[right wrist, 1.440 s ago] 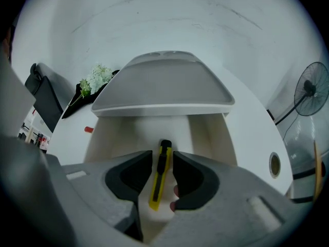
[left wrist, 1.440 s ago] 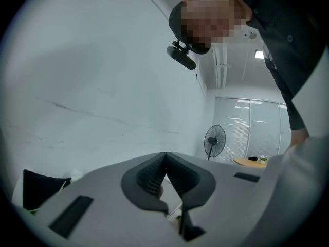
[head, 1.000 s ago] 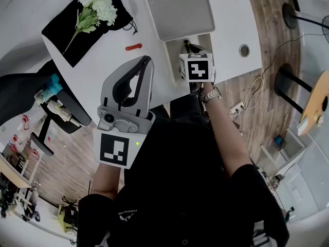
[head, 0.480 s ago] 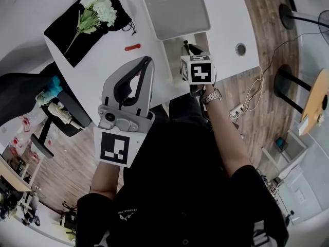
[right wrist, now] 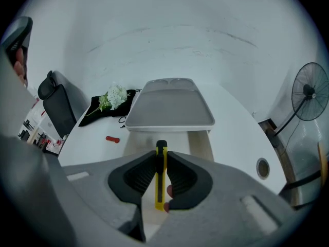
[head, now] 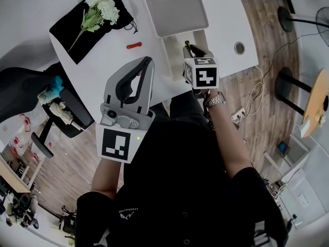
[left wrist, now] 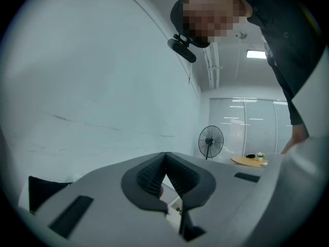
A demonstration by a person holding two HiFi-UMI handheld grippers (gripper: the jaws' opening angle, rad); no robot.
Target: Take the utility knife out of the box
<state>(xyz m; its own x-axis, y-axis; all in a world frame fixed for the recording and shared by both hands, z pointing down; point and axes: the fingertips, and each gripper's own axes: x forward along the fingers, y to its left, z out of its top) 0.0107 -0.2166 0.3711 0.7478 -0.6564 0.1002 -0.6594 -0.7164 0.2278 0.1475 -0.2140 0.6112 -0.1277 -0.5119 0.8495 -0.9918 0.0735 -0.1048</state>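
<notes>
Above the open beige cardboard box (right wrist: 201, 147): slim yellow utility knife (right wrist: 161, 181), apparently out.
Right gripper (right wrist: 161, 161): clamped on knife.
Left gripper (left wrist: 165, 158): closed, empty.
Remaining: setting it down.

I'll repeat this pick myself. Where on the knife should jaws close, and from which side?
Probably the yellow mid-body of the knife, pads on its two flat sides, as the right gripper holds it now. It is thin and flat, so those faces seat best; its black end pokes past the jaw tips.

Right hand-held gripper (head: 190, 48) raised, utility knife (right wrist: 161, 178) higher above box (right wrist: 201, 144).
</notes>
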